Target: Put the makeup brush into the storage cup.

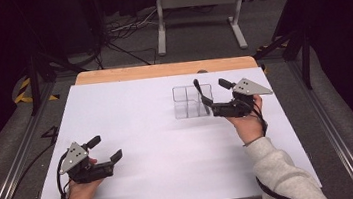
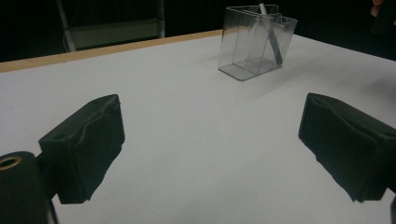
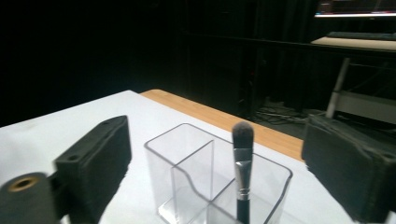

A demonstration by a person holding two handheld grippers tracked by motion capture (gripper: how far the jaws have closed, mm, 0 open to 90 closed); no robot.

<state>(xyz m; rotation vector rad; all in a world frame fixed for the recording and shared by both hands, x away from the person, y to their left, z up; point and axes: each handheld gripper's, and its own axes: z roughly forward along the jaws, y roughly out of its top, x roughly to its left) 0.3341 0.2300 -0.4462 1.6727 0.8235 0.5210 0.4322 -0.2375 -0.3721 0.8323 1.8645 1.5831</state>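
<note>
A clear plastic organizer [image 1: 187, 102] with several compartments stands on the white table [image 1: 160, 146], right of centre. A black-handled makeup brush [image 1: 200, 93] stands in it, bristles up. My right gripper [image 1: 218, 95] hovers just right of the organizer, open, its pads touching nothing. From the right gripper view the brush [image 3: 243, 161] rises from a near compartment of the organizer [image 3: 187, 168], ahead of the right gripper [image 3: 219, 149] and apart from both jaws. My left gripper [image 1: 104, 148] rests open at the table's front left. Its own view shows the left gripper [image 2: 210, 154] with bare table between the jaws and the organizer [image 2: 247, 56] far off.
A wooden strip [image 1: 166, 70] runs along the table's far edge. Beyond it, a white metal stand [image 1: 199, 6] and cables [image 1: 121, 30] lie on the dark floor. Metal rails [image 1: 15, 163] flank the table on both sides.
</note>
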